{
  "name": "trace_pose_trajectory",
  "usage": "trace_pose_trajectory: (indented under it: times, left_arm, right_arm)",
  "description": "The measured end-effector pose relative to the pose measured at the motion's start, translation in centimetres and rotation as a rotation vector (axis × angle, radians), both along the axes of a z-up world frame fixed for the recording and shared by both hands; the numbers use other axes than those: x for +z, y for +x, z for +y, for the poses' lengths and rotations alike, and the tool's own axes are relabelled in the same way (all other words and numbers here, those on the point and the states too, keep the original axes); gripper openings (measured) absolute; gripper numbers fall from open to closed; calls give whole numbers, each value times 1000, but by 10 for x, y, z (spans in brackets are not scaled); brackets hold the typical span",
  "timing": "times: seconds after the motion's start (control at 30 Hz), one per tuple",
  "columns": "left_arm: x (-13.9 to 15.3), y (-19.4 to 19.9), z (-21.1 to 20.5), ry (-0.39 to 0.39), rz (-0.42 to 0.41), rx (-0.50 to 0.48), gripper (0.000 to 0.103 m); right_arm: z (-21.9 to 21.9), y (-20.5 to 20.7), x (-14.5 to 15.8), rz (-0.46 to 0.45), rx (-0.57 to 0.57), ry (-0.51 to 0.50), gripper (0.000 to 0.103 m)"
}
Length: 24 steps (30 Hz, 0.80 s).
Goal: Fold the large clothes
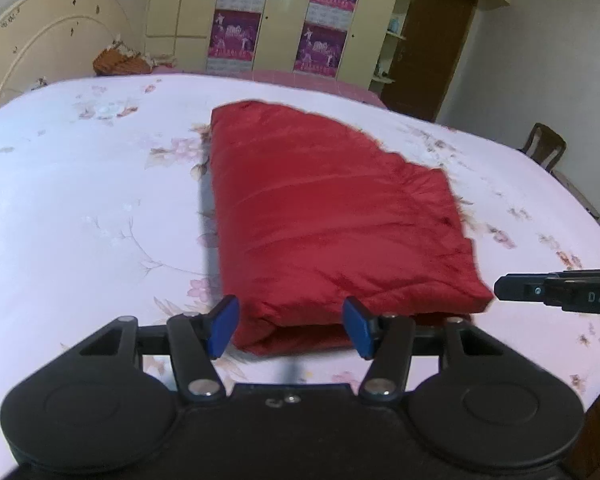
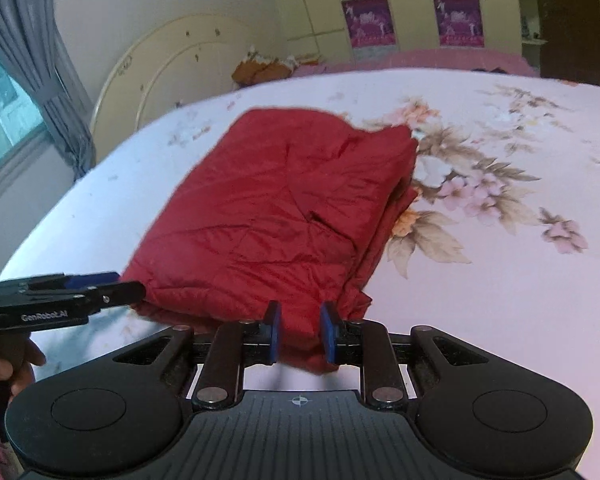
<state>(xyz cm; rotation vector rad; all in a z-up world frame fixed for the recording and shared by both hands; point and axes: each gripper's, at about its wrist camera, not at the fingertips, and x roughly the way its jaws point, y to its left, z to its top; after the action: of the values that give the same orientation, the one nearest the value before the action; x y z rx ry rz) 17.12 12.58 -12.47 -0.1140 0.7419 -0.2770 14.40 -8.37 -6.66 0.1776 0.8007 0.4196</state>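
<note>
While both grippers sit at the near edge of the folded red quilted garment [image 1: 332,216], it lies as a thick stack on the pale floral bedsheet [image 1: 80,200], roughly mid-bed, narrowing toward the far side.

Left gripper [image 1: 292,332]: blue pads stand moderately apart, with the garment's near left corner between them. The folded edge fills most of the gap; the left pad looks to be against the fabric, but a firm pinch cannot be confirmed from this view.

Right gripper [image 2: 300,332]: blue pads are close together, clamped on a bunched fold at the garment's near right corner; cloth hangs below the pads.

Each gripper shows side-on in the other's view, just beside the garment's corner.

Background: cream arched headboard [image 1: 40,40], cream wardrobe doors with purple posters [image 1: 236,36], grey curtain [image 2: 40,60].
</note>
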Motion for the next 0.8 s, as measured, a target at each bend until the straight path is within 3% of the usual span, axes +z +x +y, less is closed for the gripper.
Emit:
trace_pose_trajectory:
  times: [0.2, 0.27, 0.4, 0.43, 0.47, 0.5, 0.53, 0.57, 0.63, 0.8]
  left_arm:
    - [29, -37, -24, 22, -51, -26, 58]
    - [38, -48, -31, 33, -71, -19, 72]
    - [54, -69, -37, 29, -106, -1, 84]
    - [58, -74, -38, 30, -115, 7, 89]
    - [62, -81, -40, 38, -128, 16, 93]
    - [66, -86, -41, 44, -137, 17, 94]
    - [69, -90, -43, 48, -137, 18, 97]
    - [72, -95, -44, 55, -136, 31, 103]
    - [79, -111, -45, 68, -148, 77, 103]
    - [85, -141, -55, 176, -172, 120, 103]
  right_arm:
    - [-5, -29, 26, -39, -15, 5, 22]
    - [-6, -39, 33, -52, -17, 7, 22]
    - [-10, -59, 48, -68, -44, 16, 23]
    - [-11, -64, 51, -68, -57, 18, 32]
    - [-12, -68, 54, -70, -66, 18, 49]
    - [-15, -75, 58, -94, -75, 22, 87]
    - [-16, -84, 62, -126, -79, 25, 96]
    - [-16, -91, 67, -140, -81, 15, 97]
    - [-15, -103, 75, -139, -96, -23, 103]
    - [-20, -137, 89, -182, -177, -103, 103]
